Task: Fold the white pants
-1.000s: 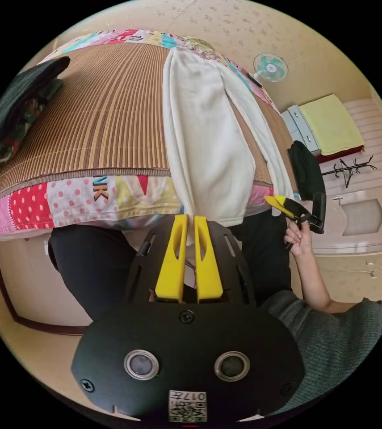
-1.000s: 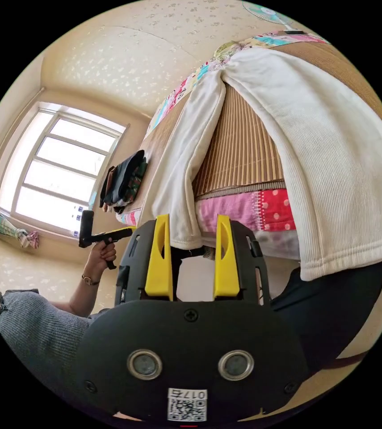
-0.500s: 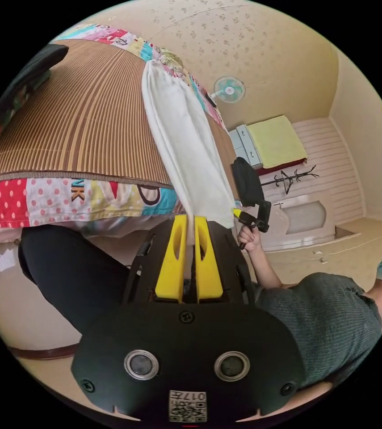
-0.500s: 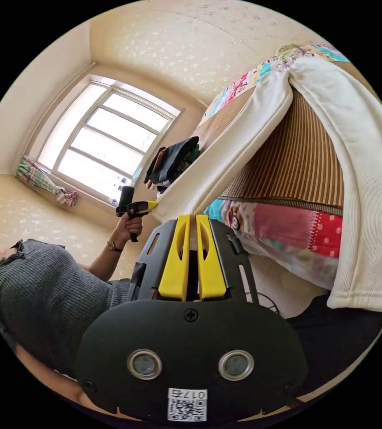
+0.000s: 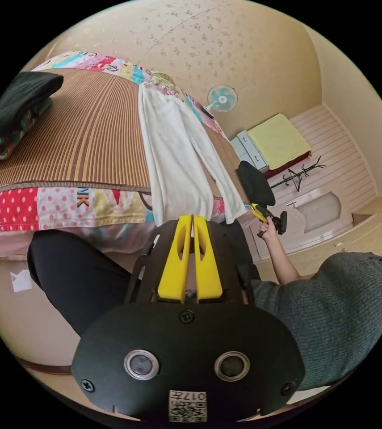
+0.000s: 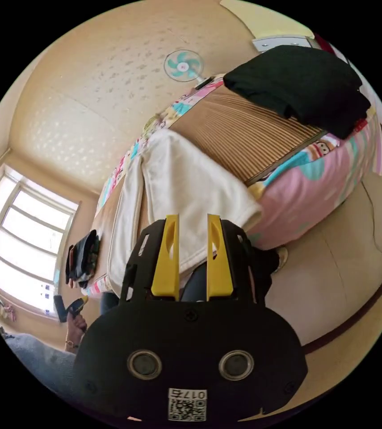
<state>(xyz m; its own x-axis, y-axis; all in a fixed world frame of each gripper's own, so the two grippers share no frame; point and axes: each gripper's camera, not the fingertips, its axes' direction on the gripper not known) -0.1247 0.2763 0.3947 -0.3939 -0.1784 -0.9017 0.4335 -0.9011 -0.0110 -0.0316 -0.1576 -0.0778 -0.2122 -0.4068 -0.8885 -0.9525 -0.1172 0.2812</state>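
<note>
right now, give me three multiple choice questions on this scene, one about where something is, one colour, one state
1. Where do the white pants lie?
A. on the striped mat on the bed, leg ends hanging over the edge
B. on the floor
C. on the coat rack

2. What colour is the folded pile at the bed corner in the right gripper view?
A. white
B. black
C. yellow

3. How does the right gripper stand?
A. shut on the pants
B. shut on the pile
C. open

Answers:
1 A, the pants run down the mat and drape over the patchwork bed edge.
2 B, the pile is plainly black.
3 C, a clear gap shows between its yellow jaws, with the pants' hem behind them, not pinched.
</note>
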